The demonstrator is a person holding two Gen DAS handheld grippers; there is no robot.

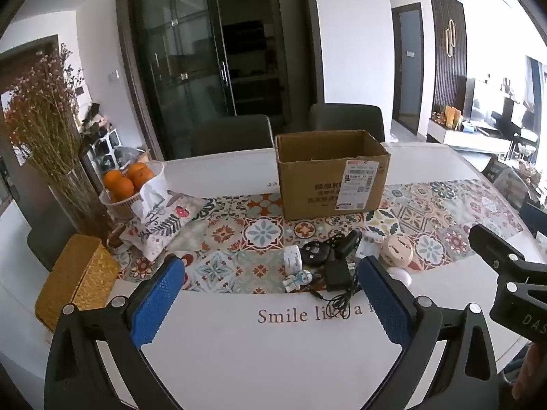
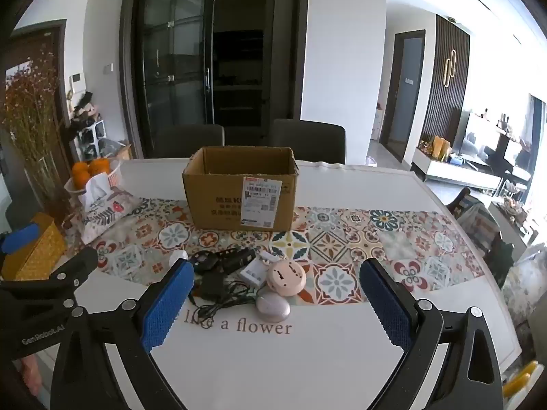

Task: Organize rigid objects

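On the white bench, at the near edge of a patterned tile-print runner, a small heap of rigid items is lying close together: a black charger with its thin cable trailing toward the printed lettering, a black plug adapter touching a dark boxy device, a white rectangular adapter, a round pink gadget and, just in front of it, a pale lilac oval case. In the left wrist view a white cube adapter and a tiny astronaut figure are sitting at the heap's left side. Behind the heap, well apart from it, an open cardboard box with a shipping label is standing upright on the runner, its flaps open and its inside not visible. The left tongs are hovering above the bench with the blue pads spread wide and gripping nothing; the heap is showing between and beyond the fingertips. The right tongs are likewise gaping wide and carrying nothing, with the heap lying just inside the left pad. Farther left, a basket of oranges, a floral fabric tissue pouch, a yellow woven box and a glass vase of dried flowers are standing along the bench's edge. Two dark chairs are standing behind the bench.
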